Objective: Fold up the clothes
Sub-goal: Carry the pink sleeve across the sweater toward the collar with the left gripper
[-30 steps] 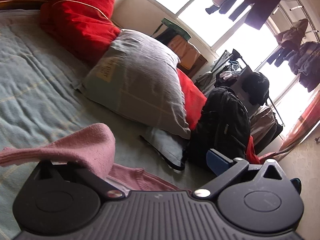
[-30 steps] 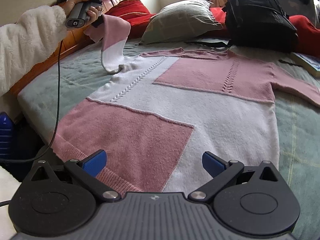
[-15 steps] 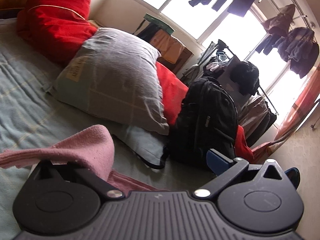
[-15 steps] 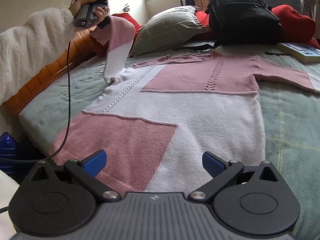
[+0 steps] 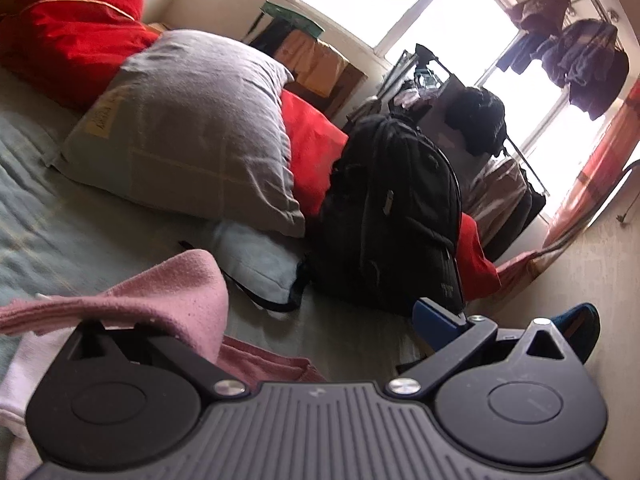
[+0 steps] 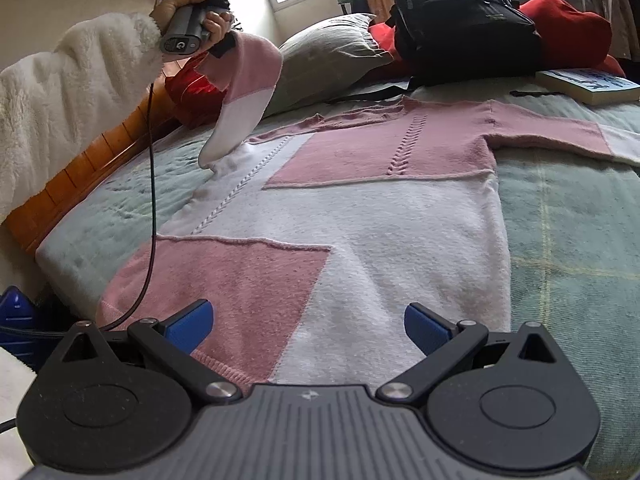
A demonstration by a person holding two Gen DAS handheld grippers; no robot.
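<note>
Your bed [image 6: 568, 216] with its green blanket fills the frame. Your right claw [image 6: 306, 326] hangs released at the bottom, over the sweater's hem. Your left claw [image 6: 224, 46], upper left, is grasping one sleeve [image 6: 244, 96], lifted off the bed. The pink and white sweater [image 6: 360, 208] lies flat mid-frame. Behind it, up top, sit a grey pillow [image 6: 324, 56] and black backpack [image 6: 460, 20].

A "G" mark [image 6: 182, 45] — on the handle's butt end [image 6: 180, 45] — nothing else legible.
</note>
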